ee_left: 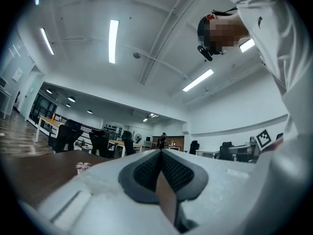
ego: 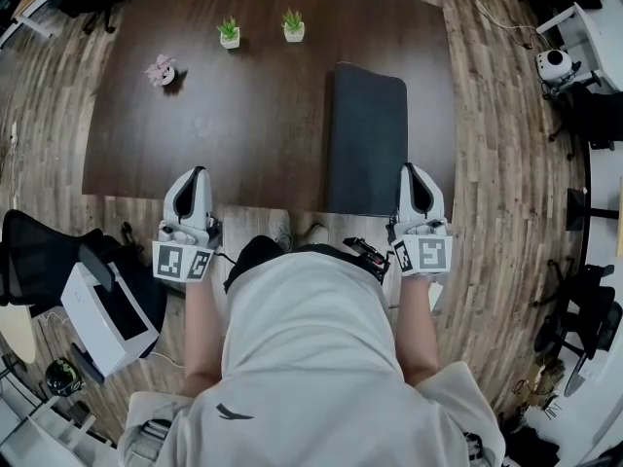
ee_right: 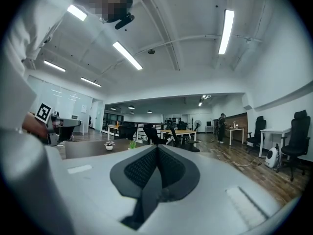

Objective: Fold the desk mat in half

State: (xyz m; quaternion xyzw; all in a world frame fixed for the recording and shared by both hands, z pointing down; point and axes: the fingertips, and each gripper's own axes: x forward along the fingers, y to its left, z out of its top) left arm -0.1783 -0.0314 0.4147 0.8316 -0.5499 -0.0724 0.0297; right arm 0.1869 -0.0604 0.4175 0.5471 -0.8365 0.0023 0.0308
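A dark grey desk mat point(ego: 368, 139) lies as a narrow strip on the right part of the brown table point(ego: 243, 134), running from the front edge toward the back. My left gripper point(ego: 195, 175) is at the table's front edge, well left of the mat, with its jaws shut on nothing point(ee_left: 160, 152). At the same edge my right gripper point(ego: 413, 170) hovers just off the mat's near right corner, apart from it. Its jaws are also pressed together and empty point(ee_right: 157, 147). Both point level across the table.
Two small potted green plants point(ego: 229, 33) point(ego: 293, 25) and a pink flower pot point(ego: 162, 70) stand at the table's back left. A black office chair point(ego: 39, 251) and a white box point(ego: 107, 314) sit on the floor at my left. More chairs and a white device point(ego: 555, 64) are at the right.
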